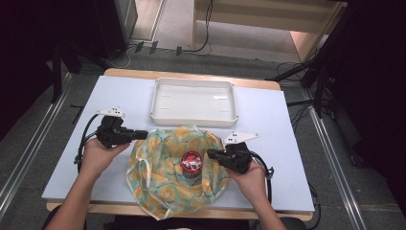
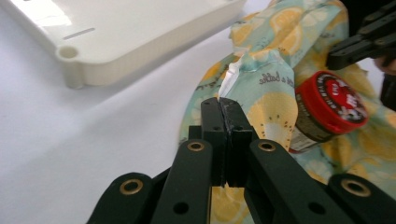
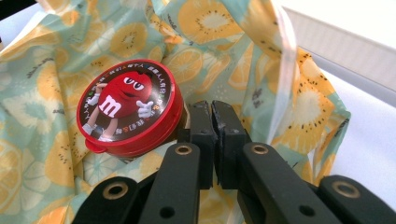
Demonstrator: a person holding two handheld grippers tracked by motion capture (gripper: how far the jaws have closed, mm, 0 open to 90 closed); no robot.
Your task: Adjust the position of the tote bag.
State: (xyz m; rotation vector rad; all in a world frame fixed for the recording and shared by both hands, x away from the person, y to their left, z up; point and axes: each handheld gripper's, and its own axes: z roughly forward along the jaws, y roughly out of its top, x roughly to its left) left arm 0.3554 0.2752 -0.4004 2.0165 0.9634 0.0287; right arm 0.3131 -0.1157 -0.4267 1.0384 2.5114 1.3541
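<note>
A mint cloth [image 1: 158, 177] printed with yellow citrus slices lies rumpled on the near half of the table. On it stands a small jar with a red lid [image 1: 192, 163] that bears a cartoon candy figure [image 3: 126, 102]. My left gripper [image 1: 143, 134] is at the cloth's left edge. In the left gripper view its jaws [image 2: 223, 103] are shut on the cloth's white-hemmed edge [image 2: 231, 77], which rises from the tips. My right gripper [image 1: 209, 154] sits just right of the jar with its jaws [image 3: 212, 108] shut over the cloth [image 3: 210, 28]. I see no fold between them.
An empty white plastic tray [image 1: 194, 120] sits beyond the cloth at the table's middle back, close to the cloth's far edge. Pale blue tabletop [image 1: 124, 96] lies bare to the left and right. Cables trail from both grippers off the table's sides.
</note>
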